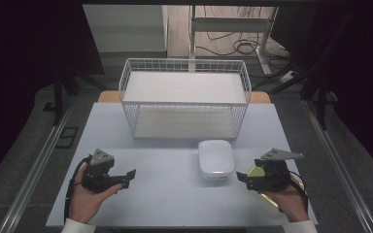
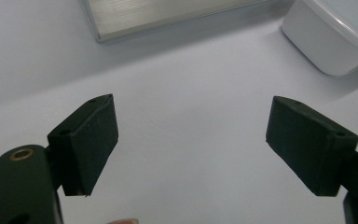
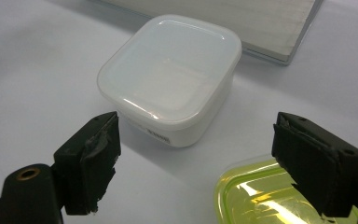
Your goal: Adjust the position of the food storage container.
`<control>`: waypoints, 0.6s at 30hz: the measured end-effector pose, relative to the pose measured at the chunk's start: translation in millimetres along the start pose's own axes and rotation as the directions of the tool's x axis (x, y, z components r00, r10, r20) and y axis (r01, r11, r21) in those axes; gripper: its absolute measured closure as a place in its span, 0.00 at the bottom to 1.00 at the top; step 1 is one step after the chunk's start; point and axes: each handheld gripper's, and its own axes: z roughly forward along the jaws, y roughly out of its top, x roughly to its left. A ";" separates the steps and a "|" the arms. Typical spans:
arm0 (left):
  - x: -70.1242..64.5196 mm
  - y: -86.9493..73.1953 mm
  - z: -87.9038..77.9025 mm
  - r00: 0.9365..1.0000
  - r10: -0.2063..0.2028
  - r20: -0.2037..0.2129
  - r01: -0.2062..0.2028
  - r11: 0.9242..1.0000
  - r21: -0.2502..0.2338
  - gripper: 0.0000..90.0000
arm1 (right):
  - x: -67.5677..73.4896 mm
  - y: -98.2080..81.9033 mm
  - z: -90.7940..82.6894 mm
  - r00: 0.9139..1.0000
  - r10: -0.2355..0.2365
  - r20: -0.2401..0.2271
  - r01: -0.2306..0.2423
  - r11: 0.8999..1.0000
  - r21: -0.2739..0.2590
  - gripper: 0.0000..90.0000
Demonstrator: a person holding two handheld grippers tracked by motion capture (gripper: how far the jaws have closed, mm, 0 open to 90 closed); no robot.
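Two black grippers, left gripper (image 1: 127,177) and right gripper (image 1: 242,178), each topped by a grey three-cornered plate, trailing black cables; brass-ringed screw holes; white sleeve cuffs

A lab or test room: a plain grey desk (image 1: 175,194) stands between metal rails (image 1: 34,170), dark curtains (image 1: 24,48) hang at both sides, and loose cables (image 1: 238,46) lie on the floor beyond a bare frame (image 1: 233,24).

A pale tabletop (image 1: 165,184) carries a white wire basket (image 1: 184,99) at its far side, a white lidded container (image 1: 216,159) nearer, and a yellow-green lid (image 3: 270,196) just beside it.
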 end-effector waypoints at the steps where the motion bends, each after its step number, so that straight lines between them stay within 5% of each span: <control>1: 0.0 0.4 -0.3 1.000 -0.002 0.003 0.002 1.000 -0.002 0.19 | -0.3 0.3 0.0 1.000 -0.001 -0.002 0.001 1.000 0.002 0.18; 18: -4.4 -0.2 0.5 0.999 0.005 0.032 -0.006 1.000 0.013 0.19 | -17.0 4.0 -9.8 0.999 0.050 -0.003 -0.050 0.999 0.003 0.29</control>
